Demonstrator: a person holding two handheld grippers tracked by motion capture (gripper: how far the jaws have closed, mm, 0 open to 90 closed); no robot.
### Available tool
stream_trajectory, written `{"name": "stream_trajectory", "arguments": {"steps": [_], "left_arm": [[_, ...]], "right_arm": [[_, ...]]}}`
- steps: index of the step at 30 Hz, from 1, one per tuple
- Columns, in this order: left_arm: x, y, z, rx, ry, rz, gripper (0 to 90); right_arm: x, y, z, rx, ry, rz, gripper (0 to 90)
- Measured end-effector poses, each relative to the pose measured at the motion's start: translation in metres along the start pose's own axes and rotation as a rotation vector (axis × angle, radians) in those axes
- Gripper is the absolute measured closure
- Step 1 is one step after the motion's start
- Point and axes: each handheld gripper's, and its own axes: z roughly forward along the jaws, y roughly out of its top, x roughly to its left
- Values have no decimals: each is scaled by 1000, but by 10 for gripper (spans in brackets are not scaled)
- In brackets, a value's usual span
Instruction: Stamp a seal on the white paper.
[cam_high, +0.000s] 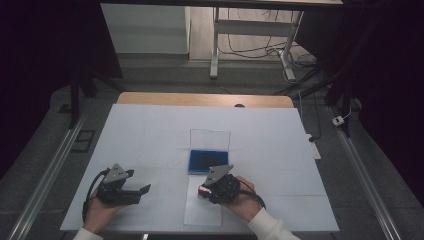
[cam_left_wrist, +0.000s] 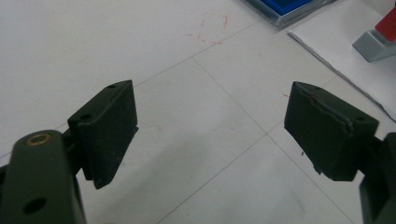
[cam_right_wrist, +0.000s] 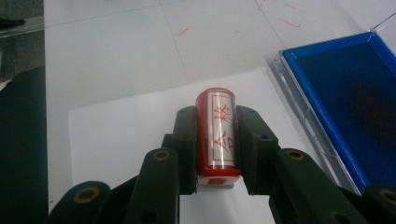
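Stamp (cam_right_wrist: 218, 135): nearest thing in my right gripper view, a red cylinder with a clear label of red characters, lying along the jaws and clamped between both pads, its grey base back toward the hand.

Right gripper (cam_high: 214, 186): I have the jaws shut tight on the stamp; pads press its two sides. In the high view it sits just on my side of the ink pad.

Paper (cam_right_wrist: 135, 126): white sheet directly under and ahead of the right jaws, flat on the table (cam_high: 150, 130).

Ink pad (cam_right_wrist: 345, 107): blue pad in a clear open case, just right of the right jaws and forward of them. In the high view its lid stands up behind it.

Left gripper (cam_high: 131, 189): jaws wide apart, nothing between them, only bare table below. The stamp's grey base (cam_left_wrist: 373, 44) shows far ahead to the right of these jaws.

Risk, slip: the stamp is round and smooth; I judge it could roll or twist in the pads if I press it down off-axis.

Risk, smear: if it comes down tilted on the paper, the print may come out partial or smudged.

Risk, sheet creep: nothing pins the paper; the idle left jaws are well apart from it, so the sheet could drag on lift-off.

Risk, case: swinging toward the ink pad too low could clip its rim and shove it.
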Motion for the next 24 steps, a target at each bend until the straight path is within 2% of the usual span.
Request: {"name": "stream_trajectory", "arguments": {"steps": [24], "left_arm": [[0, 0, 0, 3, 4, -1, 173]], "right_arm": [[-1, 3, 1, 32, 2, 9, 704]]}}
